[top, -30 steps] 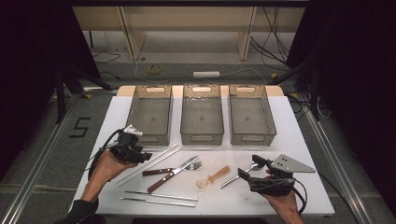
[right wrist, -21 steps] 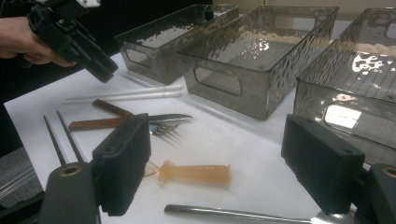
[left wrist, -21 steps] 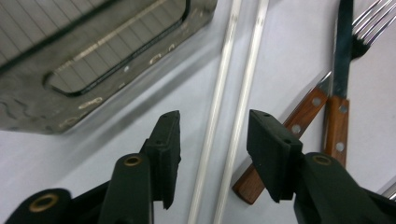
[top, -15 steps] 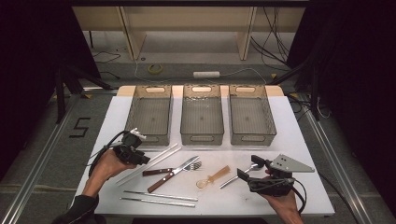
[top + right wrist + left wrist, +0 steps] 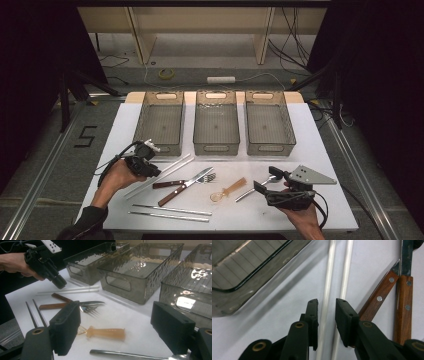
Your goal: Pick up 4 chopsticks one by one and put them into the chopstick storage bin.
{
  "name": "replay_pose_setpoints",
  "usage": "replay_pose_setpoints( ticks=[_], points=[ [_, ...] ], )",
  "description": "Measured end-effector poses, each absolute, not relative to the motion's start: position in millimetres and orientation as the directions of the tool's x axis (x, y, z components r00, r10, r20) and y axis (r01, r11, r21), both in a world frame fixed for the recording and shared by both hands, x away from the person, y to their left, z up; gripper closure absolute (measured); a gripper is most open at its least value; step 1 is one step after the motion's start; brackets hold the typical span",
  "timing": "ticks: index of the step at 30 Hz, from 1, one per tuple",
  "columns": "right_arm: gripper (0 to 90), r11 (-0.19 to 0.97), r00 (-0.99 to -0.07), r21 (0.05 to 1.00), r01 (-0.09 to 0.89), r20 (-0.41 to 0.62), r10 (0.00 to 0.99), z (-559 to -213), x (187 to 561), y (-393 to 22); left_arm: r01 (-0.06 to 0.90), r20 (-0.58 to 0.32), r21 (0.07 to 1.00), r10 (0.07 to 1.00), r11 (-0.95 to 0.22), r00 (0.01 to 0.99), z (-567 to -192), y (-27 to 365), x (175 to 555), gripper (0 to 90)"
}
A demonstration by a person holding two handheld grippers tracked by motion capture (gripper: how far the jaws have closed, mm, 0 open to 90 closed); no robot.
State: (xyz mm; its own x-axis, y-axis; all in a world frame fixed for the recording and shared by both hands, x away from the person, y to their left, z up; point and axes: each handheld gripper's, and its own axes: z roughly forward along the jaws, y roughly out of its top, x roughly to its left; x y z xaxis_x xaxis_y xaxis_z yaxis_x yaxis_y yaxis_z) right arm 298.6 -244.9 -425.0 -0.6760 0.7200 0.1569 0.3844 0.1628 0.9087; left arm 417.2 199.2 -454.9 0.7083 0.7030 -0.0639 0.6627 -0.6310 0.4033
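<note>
My left claw (image 5: pixel 325 315) has just been closing around the two white sticks (image 5: pixel 337 285) near the table's left edge, not squeezing yet, so I can lift them soon.

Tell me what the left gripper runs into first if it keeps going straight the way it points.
Most likely the pair of white chopsticks: the left gripper points down at them, its jaws, which have just been closing, straddling them. Whether the pads touch yet I cannot tell. Under them lies the white table.

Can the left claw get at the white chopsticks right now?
Probably yes: the left claw, whose jaws have just been closing, already straddles the white chopsticks on the table, with nothing between.
</note>
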Motion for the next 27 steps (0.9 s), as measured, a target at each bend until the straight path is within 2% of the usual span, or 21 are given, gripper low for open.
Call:
replay_pose_setpoints(
  ticks=[16,19,27],
  points=[
    [25.2,0.165,-0.675,0.906,0.39,0.159,0.72,-425,299,-245,0.648,-0.058,0.354,0.676,-0.674,0.735,-465,196,421,77.8],
    [25.3,0.164,-0.676,0.906,0.391,0.161,0.719,-425,299,-245,0.642,-0.045,0.35,0.672,-0.682,0.739,-466,195,421,81.4],
    [25.6,0.167,-0.678,0.905,0.391,0.16,0.718,-425,299,-245,0.596,-0.005,0.343,0.633,-0.726,0.774,-466,192,419,83.1]
  ],
)
